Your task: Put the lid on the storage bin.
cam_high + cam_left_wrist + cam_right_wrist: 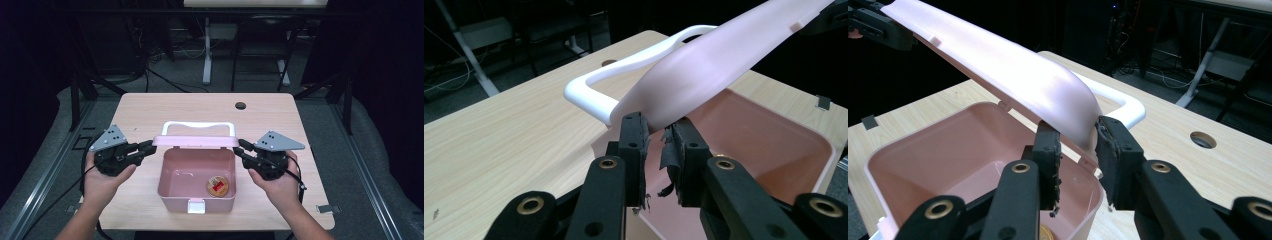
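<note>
1. A light wooden desk (145, 107) fills the middle of the high view, with dark floor and metal frames around it and a small round hole (241, 105) in its top near the upper centre of the frame.
2. A pink box (172, 186) stands open on the desk in the lower centre of the high view, its white latch (195, 206) on the edge nearest the bottom of the frame.
3. The box's pink lid (195, 141) is raised above the back of the box, just above the frame's centre; a white handle (197, 126) arches beyond it.
4. The left gripper (148, 147), held in a hand (102, 182) at the lower left, meets the lid's left end. In the left gripper view its jaws are closed on that end of the lid (704, 75), the edge pinched between the worn pads.
5. The right gripper (239, 148), held in a hand (280, 189) at the lower right, meets the lid's right end. In the right gripper view its jaws clamp that corner of the lid (1018, 80).
6. A small round object (217, 186), tan with a red patch, lies on the box floor toward its lower right corner.
</note>
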